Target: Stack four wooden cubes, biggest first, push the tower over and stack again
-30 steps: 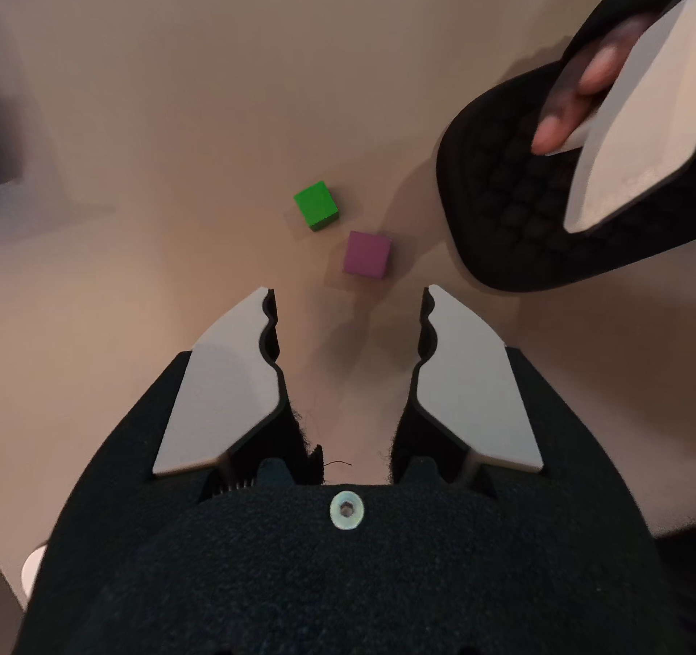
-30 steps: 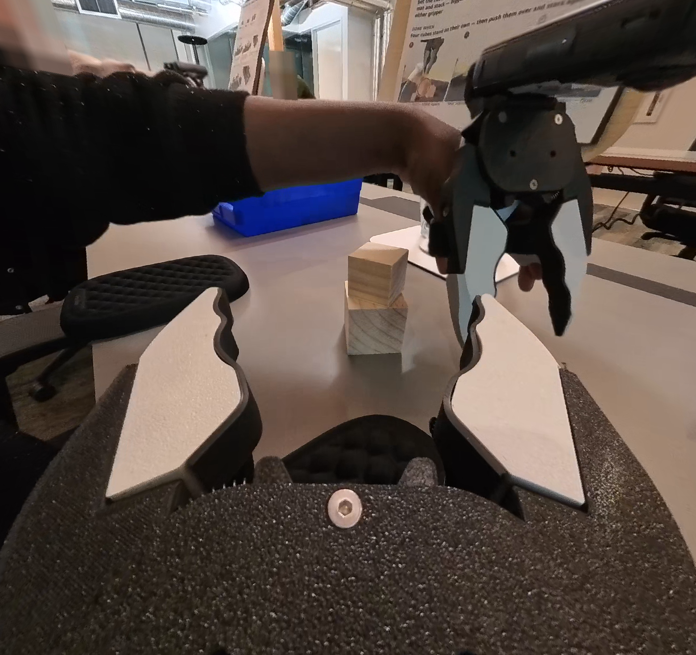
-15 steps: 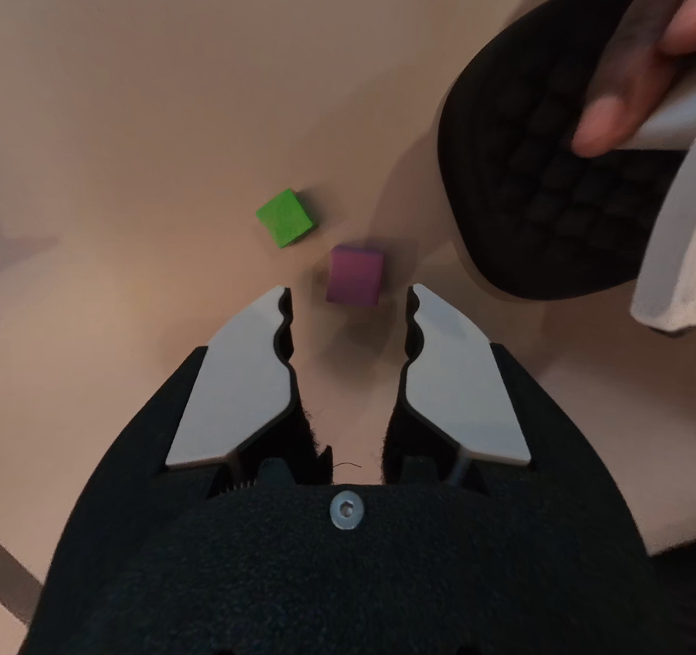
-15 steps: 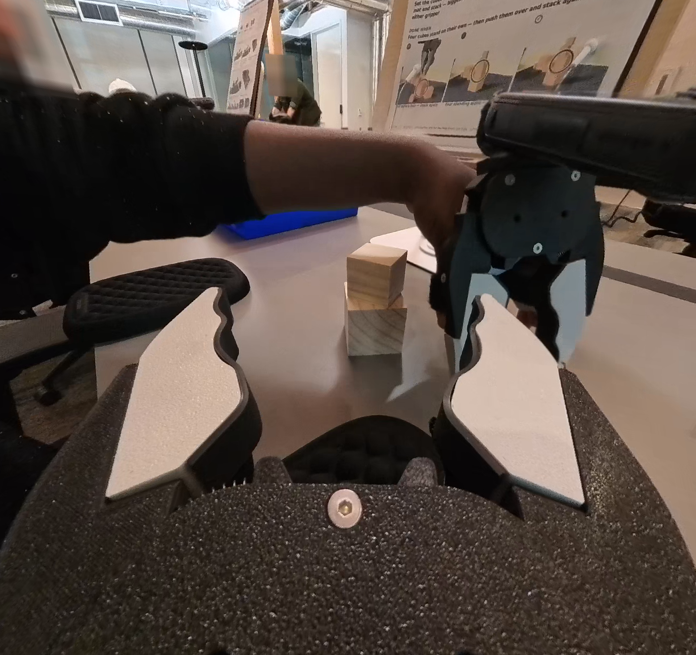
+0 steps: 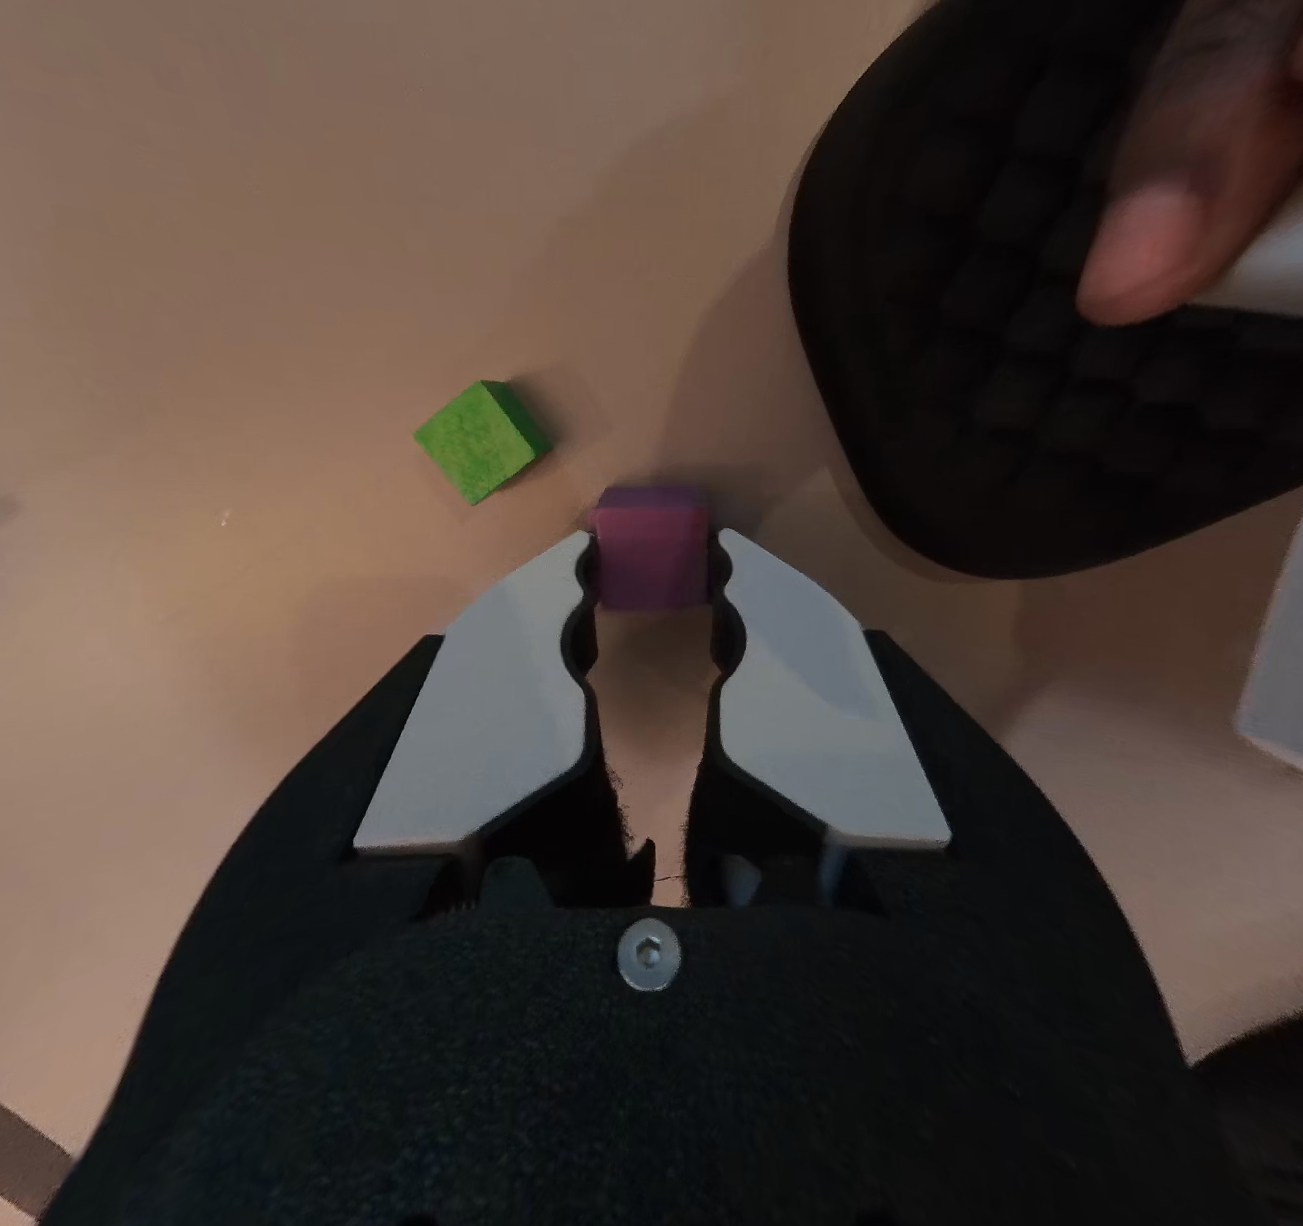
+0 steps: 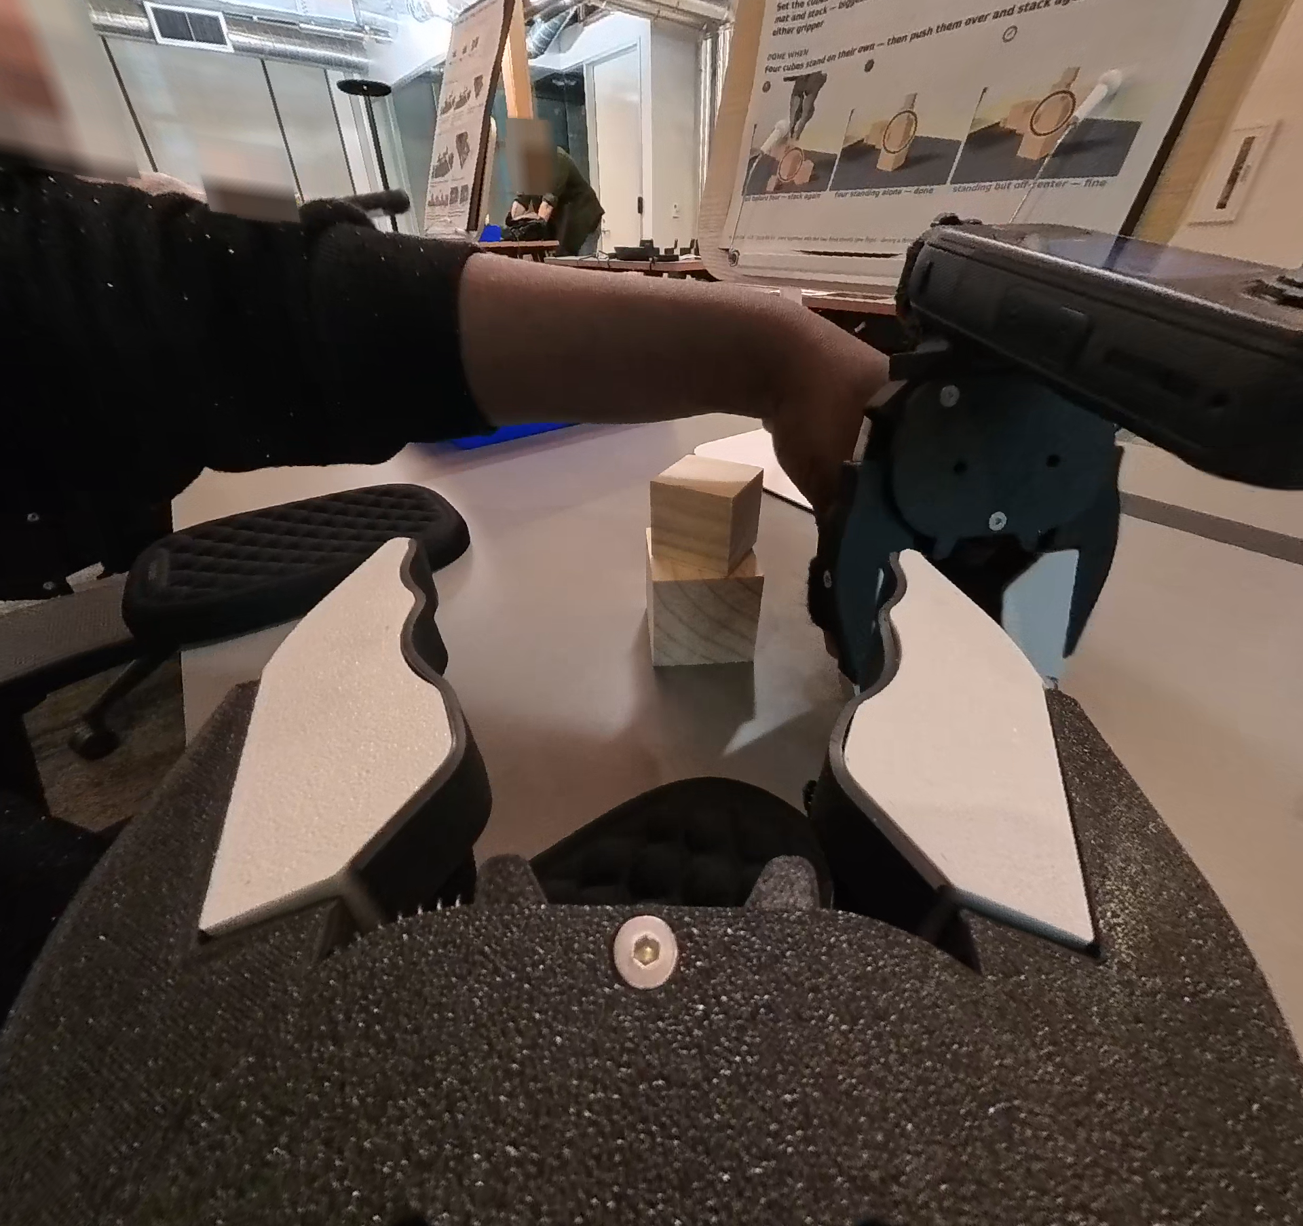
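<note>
Table [image 5: 211, 135] is lying open ahead and left of the left gripper [image 5: 650, 561]; a black padded armrest [image 5: 987, 346] is crowding its right. Right gripper [image 6: 652, 600] is gaping wide, gripping nothing; two stacked wooden cubes [image 6: 705, 572] are standing ahead between its fingers, upper one twisted. Left fingers are pinching the purple cube [image 5: 649, 558] on both sides; green cube [image 5: 483, 441] is sitting just ahead-left, apart.

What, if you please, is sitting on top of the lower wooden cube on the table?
A second, slightly smaller wooden cube sits on the lower wooden cube, turned a little so its corner overhangs. Nothing rests on the upper one. The contact face between them is covered.
</note>
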The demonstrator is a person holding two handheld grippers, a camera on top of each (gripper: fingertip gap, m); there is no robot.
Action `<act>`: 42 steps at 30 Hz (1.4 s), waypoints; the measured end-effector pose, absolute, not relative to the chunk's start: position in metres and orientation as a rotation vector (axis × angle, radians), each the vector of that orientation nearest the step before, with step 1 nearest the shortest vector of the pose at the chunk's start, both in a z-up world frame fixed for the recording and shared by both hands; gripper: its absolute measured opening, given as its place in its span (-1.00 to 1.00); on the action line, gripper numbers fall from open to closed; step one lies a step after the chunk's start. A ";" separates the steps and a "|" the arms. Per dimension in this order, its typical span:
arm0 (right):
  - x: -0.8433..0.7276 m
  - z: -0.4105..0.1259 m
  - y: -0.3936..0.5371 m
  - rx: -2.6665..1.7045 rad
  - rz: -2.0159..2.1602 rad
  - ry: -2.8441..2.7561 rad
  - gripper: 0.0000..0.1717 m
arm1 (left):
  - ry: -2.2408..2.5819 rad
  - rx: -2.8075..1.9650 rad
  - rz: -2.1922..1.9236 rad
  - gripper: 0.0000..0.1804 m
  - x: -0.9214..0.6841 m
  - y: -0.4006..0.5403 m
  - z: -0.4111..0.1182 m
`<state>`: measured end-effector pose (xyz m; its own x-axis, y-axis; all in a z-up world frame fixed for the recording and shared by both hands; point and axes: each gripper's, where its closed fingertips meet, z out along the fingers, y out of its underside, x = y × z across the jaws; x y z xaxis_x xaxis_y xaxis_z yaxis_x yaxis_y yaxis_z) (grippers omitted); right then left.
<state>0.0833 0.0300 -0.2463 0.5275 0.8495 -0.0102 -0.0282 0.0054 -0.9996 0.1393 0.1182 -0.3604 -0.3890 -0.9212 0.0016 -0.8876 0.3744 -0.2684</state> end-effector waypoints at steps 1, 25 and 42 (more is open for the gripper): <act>0.083 -0.246 0.030 -1.403 0.807 -0.770 0.35 | 2.478 -1.652 -0.345 -0.69 0.138 0.118 -0.360; 0.083 -0.247 0.031 -1.410 0.799 -0.768 0.34 | 2.143 -1.699 -0.387 -0.70 0.059 0.107 -0.253; 0.083 -0.248 0.032 -1.416 0.789 -0.770 0.33 | 2.049 -1.756 -0.358 -0.69 0.004 0.082 -0.248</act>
<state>0.0830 0.0315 -0.2479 0.5387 0.8425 -0.0053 -0.0145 0.0030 -0.9999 0.0038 0.0822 -0.2484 -0.1172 -0.9826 -0.1441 -0.8755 0.1707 -0.4521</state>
